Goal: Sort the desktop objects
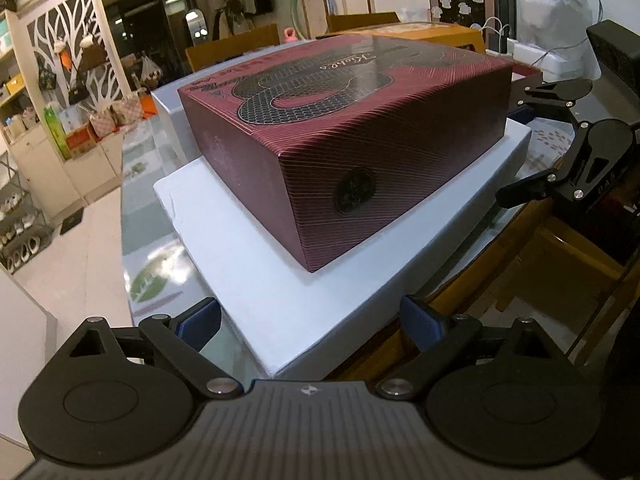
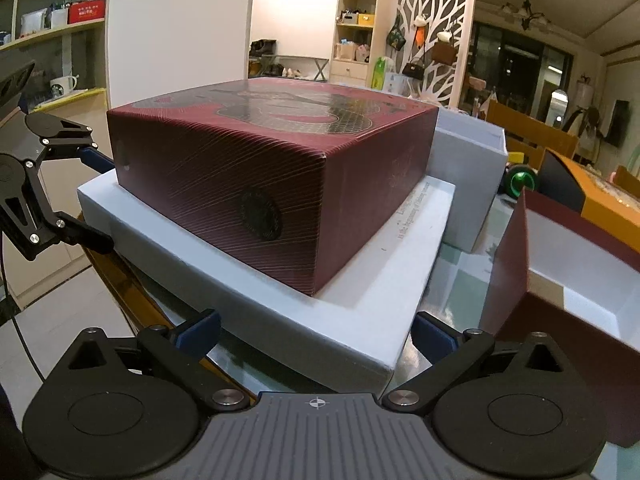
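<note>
Fingers on both grippers spread wide, nothing between them. Left gripper [image 1: 310, 322] points at a corner of the white box [image 1: 256, 280]; right gripper [image 2: 316, 330] points at another corner of it [image 2: 352, 320], its blue fingers [image 2: 434, 334] just clear of the box edge.

Count: one maroon box [image 1: 360, 128], striped, with a snake graphic on the lid and a round dark seal on one side, sits on top of the one flat white box, which lies on the glass worktop [image 1: 152, 248]. A second, taller white box [image 2: 468, 176] stands behind, touching the stack.

Right view only: one open maroon tray [image 2: 560, 280] with white lining, right of the stack; an orange box [image 2: 608, 200] behind it; small print on the white lid, partly reading "is the beginning of".

Left view only: script on the maroon lid, seen upside down, looks like "Kiohl.a" but I can't be sure.

Each view catches the other gripper at the far side of the stack, also open.
</note>
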